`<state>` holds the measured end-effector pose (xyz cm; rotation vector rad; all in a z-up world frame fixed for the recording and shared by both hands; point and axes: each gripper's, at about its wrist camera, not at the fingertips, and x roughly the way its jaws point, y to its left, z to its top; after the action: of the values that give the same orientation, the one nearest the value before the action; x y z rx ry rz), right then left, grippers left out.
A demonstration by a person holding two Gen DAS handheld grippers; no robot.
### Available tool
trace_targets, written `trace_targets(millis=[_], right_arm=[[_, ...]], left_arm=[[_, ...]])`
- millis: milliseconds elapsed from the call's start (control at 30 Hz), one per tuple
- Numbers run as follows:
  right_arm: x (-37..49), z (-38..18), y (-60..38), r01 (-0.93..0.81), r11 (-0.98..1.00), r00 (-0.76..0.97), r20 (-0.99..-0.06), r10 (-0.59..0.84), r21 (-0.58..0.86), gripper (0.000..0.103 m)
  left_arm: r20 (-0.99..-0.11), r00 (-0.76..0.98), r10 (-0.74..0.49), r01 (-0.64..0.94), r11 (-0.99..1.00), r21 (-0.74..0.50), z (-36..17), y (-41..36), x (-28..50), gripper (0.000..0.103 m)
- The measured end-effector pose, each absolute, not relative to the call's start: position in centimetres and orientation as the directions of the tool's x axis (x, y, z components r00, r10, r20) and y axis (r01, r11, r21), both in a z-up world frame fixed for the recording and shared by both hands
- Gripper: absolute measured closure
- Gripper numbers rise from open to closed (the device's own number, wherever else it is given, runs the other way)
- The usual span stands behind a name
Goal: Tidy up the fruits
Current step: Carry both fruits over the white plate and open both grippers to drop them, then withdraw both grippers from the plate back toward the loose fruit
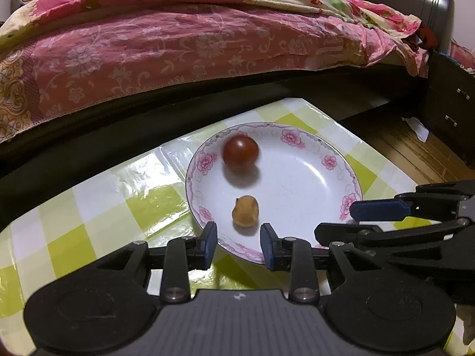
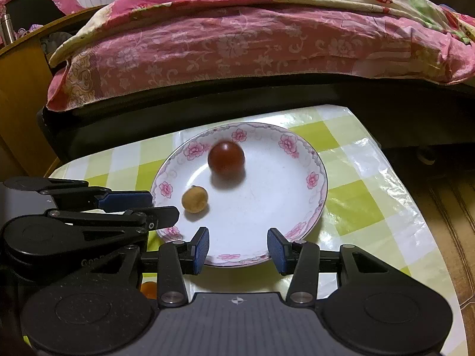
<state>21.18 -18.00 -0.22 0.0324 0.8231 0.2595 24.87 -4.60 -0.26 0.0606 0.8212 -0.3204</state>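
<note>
A white plate with a pink flower rim [image 1: 329,161] [image 2: 311,179] sits on the checked table. On it lie a dark red tomato [image 1: 240,150] [image 2: 226,157] and a small tan fruit [image 1: 245,210] [image 2: 194,199]. My left gripper [image 1: 238,237] hovers at the plate's near rim, open, with the tan fruit just beyond its blue pads and nothing between them. My right gripper [image 2: 238,243] is open over the near rim too, with nothing between its pads. Each gripper's fingers [image 1: 377,210] [image 2: 127,200] reach into the other's view from the side. A small orange fruit [image 2: 148,289] peeks out under the right gripper.
The table wears a glossy green and white checked cloth [image 1: 89,237] [image 2: 371,201]. Behind it stands a bed with a pink flowered quilt [image 1: 178,47] [image 2: 252,44]. A dark drawer unit [image 1: 451,106] and wooden floor [image 1: 394,145] lie to the right.
</note>
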Motion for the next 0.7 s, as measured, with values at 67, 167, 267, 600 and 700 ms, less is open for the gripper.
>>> trace_targets(millis=[67,167,267,600,700], right_arm=[[21.0,0.0,-18.2,-0.212,0.967,0.654,-0.715,0.247,0.140,0.062],[20.6,0.4,-18.4,-0.210,0.966,0.658,-0.710,0.253,0.149,0.061],[19.9,0.5,-18.6,-0.208,0.967,0.657,-0.711,0.252,0.150,0.061],[17.2,0.2,-19.7,-0.166,0.968,0.637,-0.729,0.251,0.188,0.061],[16.4,0.6,-19.3,-0.187,0.963,0.634,-0.725,0.269,0.194,0.061]], left_arm=[[-0.725,0.639,-0.257,0.312,0.948,-0.061,-0.1,-4.7,24.6,0.063],[-0.718,0.644,-0.264,0.328,0.943,-0.053,0.2,-4.9,24.0,0.063],[-0.716,0.640,-0.279,0.344,0.937,-0.057,0.5,-5.0,23.4,0.063],[-0.712,0.645,-0.279,0.350,0.935,-0.049,1.7,-4.5,20.3,0.063],[-0.711,0.649,-0.271,0.339,0.939,-0.049,1.9,-3.8,19.0,0.063]])
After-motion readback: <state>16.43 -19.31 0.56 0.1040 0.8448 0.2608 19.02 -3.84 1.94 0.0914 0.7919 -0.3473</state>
